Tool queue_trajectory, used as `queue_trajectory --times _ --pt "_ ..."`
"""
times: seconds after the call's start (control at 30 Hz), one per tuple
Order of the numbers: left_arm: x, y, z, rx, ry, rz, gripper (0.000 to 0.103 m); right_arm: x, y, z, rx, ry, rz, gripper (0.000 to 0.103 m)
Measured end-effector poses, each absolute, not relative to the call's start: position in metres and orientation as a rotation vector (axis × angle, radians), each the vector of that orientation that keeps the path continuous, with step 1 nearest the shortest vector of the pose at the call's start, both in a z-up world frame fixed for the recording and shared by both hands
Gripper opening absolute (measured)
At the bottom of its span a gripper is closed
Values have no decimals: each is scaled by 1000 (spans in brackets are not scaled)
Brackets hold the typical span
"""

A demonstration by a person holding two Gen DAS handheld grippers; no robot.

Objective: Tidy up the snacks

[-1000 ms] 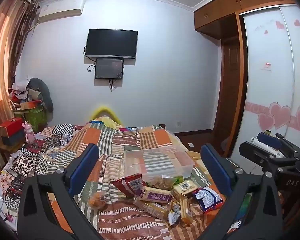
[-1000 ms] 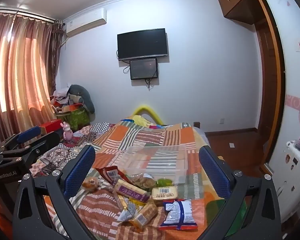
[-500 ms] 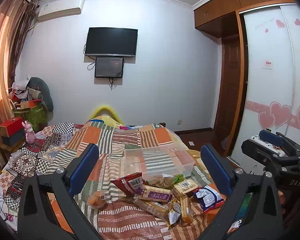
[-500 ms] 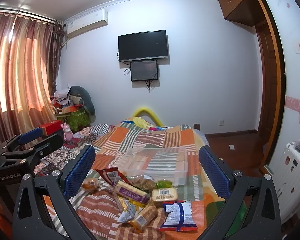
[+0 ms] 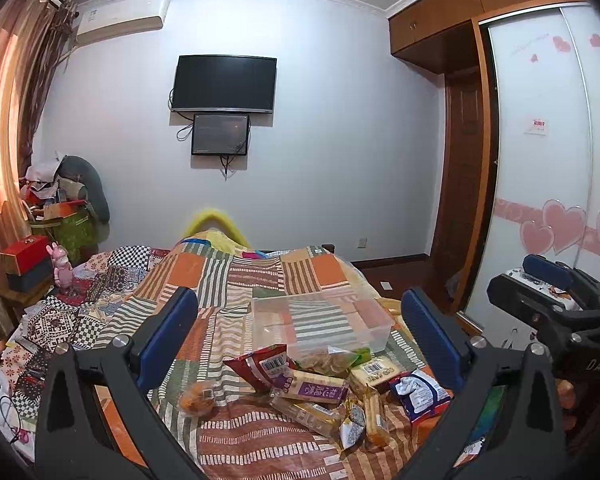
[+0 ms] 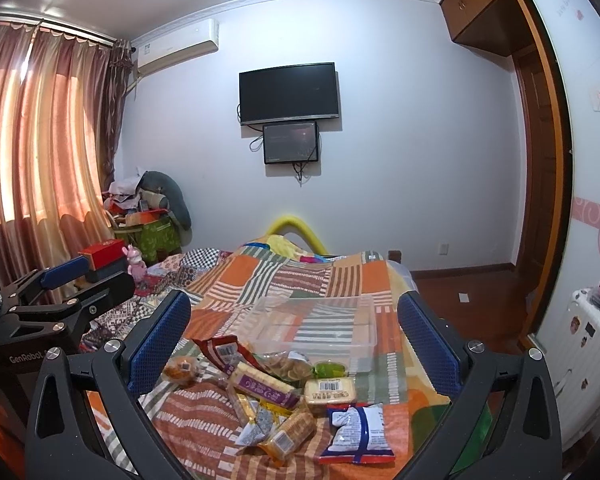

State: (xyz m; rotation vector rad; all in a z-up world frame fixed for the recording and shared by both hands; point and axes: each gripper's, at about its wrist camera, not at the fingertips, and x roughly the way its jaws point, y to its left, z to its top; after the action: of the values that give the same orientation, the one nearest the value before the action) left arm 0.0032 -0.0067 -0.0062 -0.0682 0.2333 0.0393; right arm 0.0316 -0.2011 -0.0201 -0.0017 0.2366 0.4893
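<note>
- Clear plastic rectangular storage bin (image 5: 322, 322): sits on the bed, just behind the snack pile; apparently empty, the quilt's stripes showing through its walls and floor.
- Snacks, loose in a heap at the near side of the bin, none inside it:
  - purple-labelled long cracker pack (image 6: 265, 385);
  - red crinkled foil bag with a barcode (image 5: 260, 365);
  - blue-and-white crisp packet (image 6: 358, 429), nearest the bed's edge;
  - pale yellow flat pack with a barcode (image 6: 330, 391);
  - small round orange pastry in clear wrap (image 5: 196, 397), apart to the left;
  - several gold-wrapped biscuit bars, overlapping.
- Progress, as judged: sorting not yet begun; every item is left to move.
- Left tool (image 5: 300, 344): blue-padded fingers spread wide, holding nothing, hovering short of the pile.
- Right tool (image 6: 294, 346): likewise wide open and empty.
- Orange, green and white striped patchwork quilt (image 5: 256, 276): covers the bed and carries everything.
</note>
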Motion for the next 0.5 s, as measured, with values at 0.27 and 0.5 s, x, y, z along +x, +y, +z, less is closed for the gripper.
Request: queue_trajectory --times 0.27,0.5 --pt "3 -7 -6 -69 236 32 103 31 -200 -20 -4 236 491 103" --pt "3 -6 -6 -80 240 30 103 30 -202 -18 1 234 491 103"
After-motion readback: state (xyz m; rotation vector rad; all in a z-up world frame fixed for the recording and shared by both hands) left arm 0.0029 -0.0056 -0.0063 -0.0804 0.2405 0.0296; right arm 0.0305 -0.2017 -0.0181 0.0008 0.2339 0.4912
